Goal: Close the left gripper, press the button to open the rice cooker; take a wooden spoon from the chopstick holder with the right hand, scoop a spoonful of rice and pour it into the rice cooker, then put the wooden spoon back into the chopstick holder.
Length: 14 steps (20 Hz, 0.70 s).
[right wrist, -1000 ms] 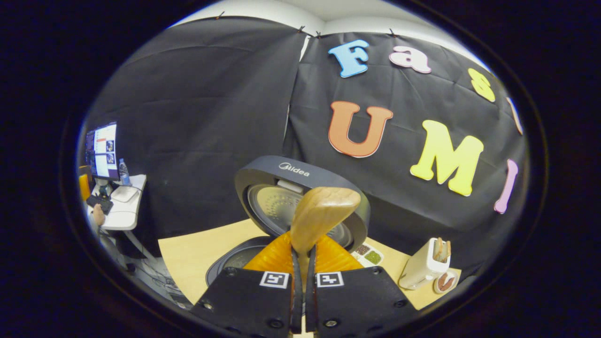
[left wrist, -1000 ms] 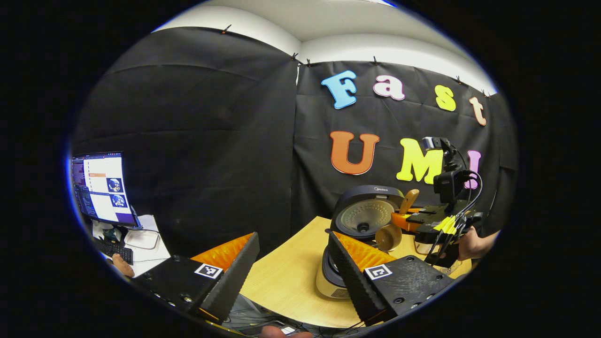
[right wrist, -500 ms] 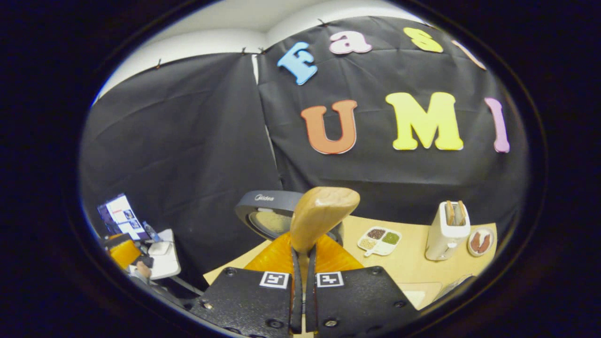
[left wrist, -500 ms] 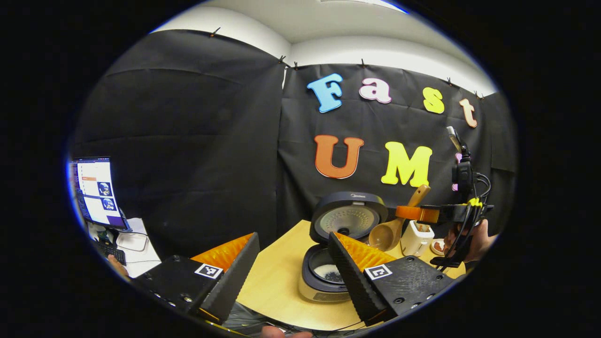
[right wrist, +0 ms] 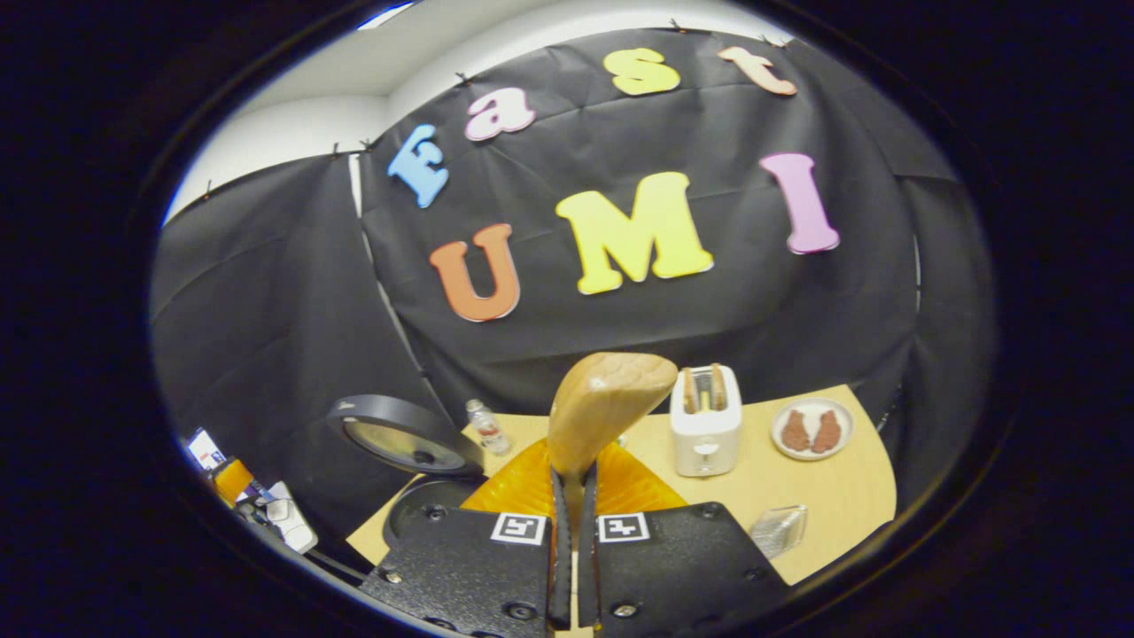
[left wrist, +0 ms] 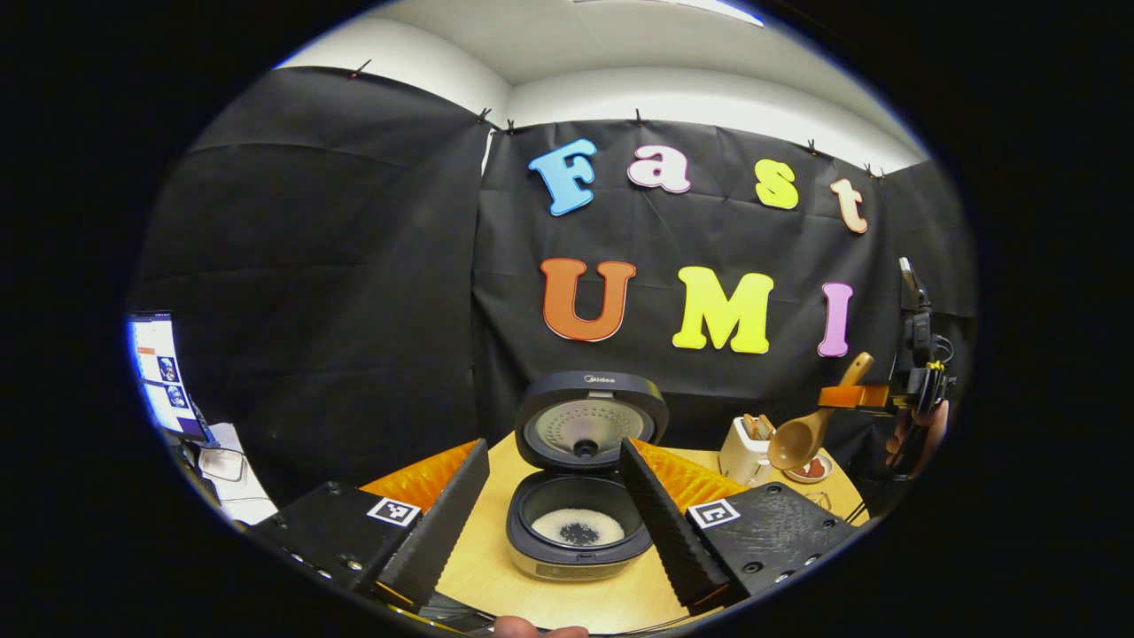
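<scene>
Now, right gripper (right wrist: 571,496): clenched on wooden spoon (right wrist: 602,403).
Left gripper (left wrist: 554,505): released.
Rice cooker (left wrist: 576,532): lid up, near table (left wrist: 496,567) front edge.

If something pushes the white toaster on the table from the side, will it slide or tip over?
The toaster stands tall on a narrow base, so a high push would probably tip it. A low push would more likely slide it on the smooth table. Its weight I cannot judge.

A light wooden table (right wrist: 824,496) spans the lower part of both views. On it stand the open rice cooker (left wrist: 576,532) at lower centre, a white toaster (right wrist: 705,424), a small plate (right wrist: 811,429) at right, a small bottle (right wrist: 485,427) and a clear packet (right wrist: 780,528).
</scene>
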{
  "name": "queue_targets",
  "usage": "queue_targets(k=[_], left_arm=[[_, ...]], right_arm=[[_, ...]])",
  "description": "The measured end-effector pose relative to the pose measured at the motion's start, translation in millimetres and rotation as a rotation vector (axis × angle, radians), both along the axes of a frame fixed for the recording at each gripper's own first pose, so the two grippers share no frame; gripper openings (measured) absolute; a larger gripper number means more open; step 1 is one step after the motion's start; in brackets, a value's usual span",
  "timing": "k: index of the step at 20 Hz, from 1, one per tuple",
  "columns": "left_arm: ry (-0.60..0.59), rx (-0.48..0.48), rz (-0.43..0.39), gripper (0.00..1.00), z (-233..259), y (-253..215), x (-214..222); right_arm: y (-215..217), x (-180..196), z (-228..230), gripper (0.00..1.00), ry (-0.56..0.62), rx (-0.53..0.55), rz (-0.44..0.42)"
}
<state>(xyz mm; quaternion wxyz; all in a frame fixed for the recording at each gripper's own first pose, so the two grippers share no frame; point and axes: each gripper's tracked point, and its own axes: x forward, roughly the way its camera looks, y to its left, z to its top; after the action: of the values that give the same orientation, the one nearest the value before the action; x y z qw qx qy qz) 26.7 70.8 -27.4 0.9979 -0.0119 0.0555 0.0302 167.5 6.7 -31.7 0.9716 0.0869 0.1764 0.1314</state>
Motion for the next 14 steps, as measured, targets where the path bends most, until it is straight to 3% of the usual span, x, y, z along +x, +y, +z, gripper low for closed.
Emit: queue_targets(k=[7,14], left_arm=[[0.006,-0.013,-0.013,0.94,6.4,-29.7,21.5],[0.035,-0.036,0.020,0.95,10.7,-32.6,49.1]], right_arm=[[-142.3,18.1,-65.1,0.08,0.097,-0.049,-0.218],[-184.8,38.8,-161.2,0.08,0.233,-0.028,-0.284]])
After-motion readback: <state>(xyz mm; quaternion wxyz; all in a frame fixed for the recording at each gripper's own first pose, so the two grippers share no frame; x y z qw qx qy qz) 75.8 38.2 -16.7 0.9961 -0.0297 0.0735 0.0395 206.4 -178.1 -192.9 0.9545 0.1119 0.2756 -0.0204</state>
